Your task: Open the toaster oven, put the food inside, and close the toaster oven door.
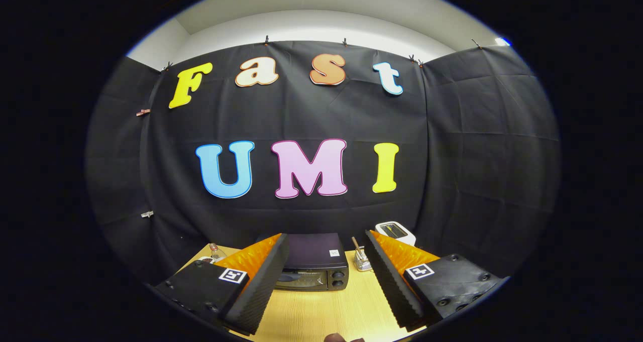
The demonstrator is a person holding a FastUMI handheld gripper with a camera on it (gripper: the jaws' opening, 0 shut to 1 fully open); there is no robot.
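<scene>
Gripper (326,276) held above the wooden table (321,314), fingers spread wide apart w/ nothing between them, not touching anything. Toaster oven (312,264) is the ref point: dark box sitting on the table straight ahead, seen through the gap between the two fingers, beyond their tips; door shut, handle across the front, two knobs on its right side, small white sticker on the top near the right rear corner. Left finger overlaps the oven's left edge in view. Just right of the oven: wire mesh holder (361,261) w/ a stick-like thing standing in it, partly behind the right finger. Further right and behind the oven, by the booth wall: white appliance (396,231) w/ dark top panel. Left of the oven, past the left finger: small clear bottle (216,252), upright near the table's far left corner. Small brownish rounded thing (335,338) on the table's near edge in front of the oven, mostly cut off, can't tell what it is.
</scene>
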